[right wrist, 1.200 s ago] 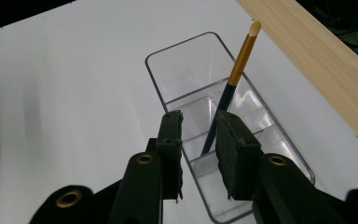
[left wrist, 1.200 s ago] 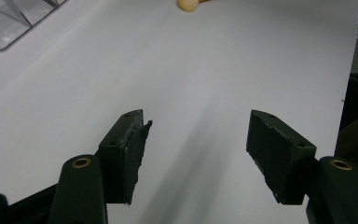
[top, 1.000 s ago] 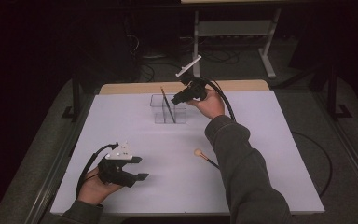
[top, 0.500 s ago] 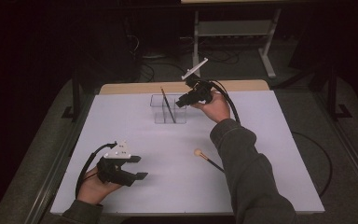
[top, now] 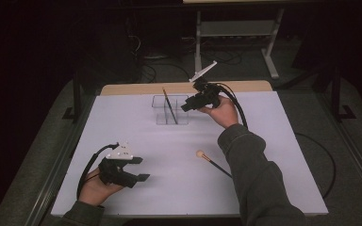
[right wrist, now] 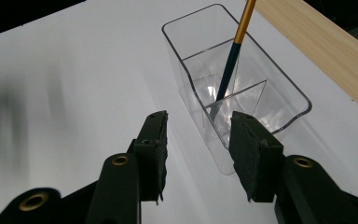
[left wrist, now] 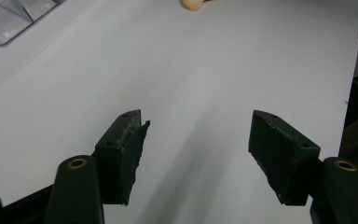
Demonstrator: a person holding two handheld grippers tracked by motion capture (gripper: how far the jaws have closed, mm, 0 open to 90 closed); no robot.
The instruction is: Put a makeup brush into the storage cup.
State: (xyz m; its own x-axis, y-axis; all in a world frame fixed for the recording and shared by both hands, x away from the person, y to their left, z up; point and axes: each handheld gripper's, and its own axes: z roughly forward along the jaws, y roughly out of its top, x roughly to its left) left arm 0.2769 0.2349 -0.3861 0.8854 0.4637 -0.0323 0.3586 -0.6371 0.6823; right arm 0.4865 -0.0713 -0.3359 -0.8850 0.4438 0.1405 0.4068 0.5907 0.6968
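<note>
Left gripper (top: 139,169) idle near me, jaws apart, nothing in them. One brush (top: 209,161) lies mid-table. Far side: right gripper (top: 187,105) by the organizer (top: 169,109), jaws just opened, empty; brush (top: 169,104) stands in its compartment. Drop looks done; next, grab the table brush.

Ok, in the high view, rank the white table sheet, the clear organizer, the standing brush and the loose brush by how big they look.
1. White table sheet, far the largest.
2. Clear organizer.
3. Standing brush and loose brush: they look about alike; the sleeve hides the loose one's end, so I won't rank them.
</note>
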